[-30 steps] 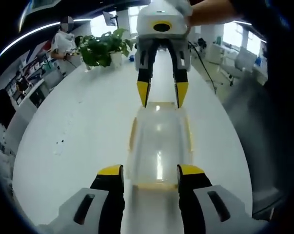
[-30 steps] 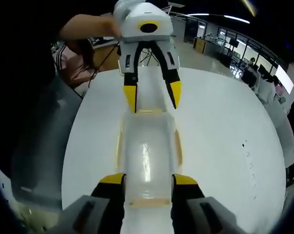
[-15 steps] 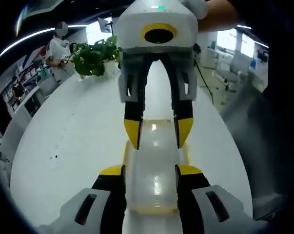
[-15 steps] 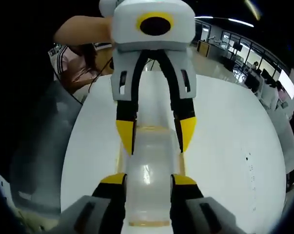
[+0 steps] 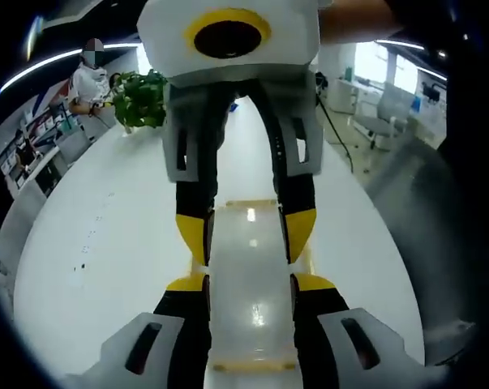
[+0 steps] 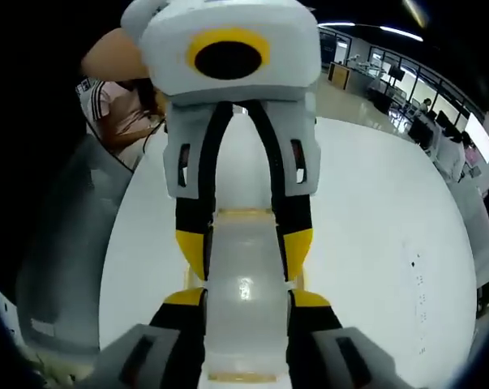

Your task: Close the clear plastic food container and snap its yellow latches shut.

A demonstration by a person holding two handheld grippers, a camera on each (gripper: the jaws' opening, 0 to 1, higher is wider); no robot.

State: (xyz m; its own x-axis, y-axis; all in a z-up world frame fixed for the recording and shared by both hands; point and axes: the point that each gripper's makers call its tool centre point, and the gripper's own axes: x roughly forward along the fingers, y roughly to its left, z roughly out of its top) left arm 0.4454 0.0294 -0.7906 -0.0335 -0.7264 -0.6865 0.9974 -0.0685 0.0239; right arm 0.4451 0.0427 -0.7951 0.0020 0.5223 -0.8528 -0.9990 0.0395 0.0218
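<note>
My two tongs have closed in on each other along the food container (image 5: 250, 275), which lies lengthwise on the white table (image 5: 106, 243). A second ago they stood at its opposite ends, with most of the lid bare between them. Now my left tongs (image 5: 250, 285) and my right tongs (image 6: 246, 298) meet nose to nose over its middle, tips nearly touching. Each pair straddles the container, jaws spread to its width and against its long sides, where the yellow latches (image 5: 306, 258) run. I judge the lid is down and I am pressing the side latches home; whether they have clicked, I cannot tell. The container looks empty, only glare on its clear lid. A potted plant (image 5: 139, 99) stands far beyond it.
</note>
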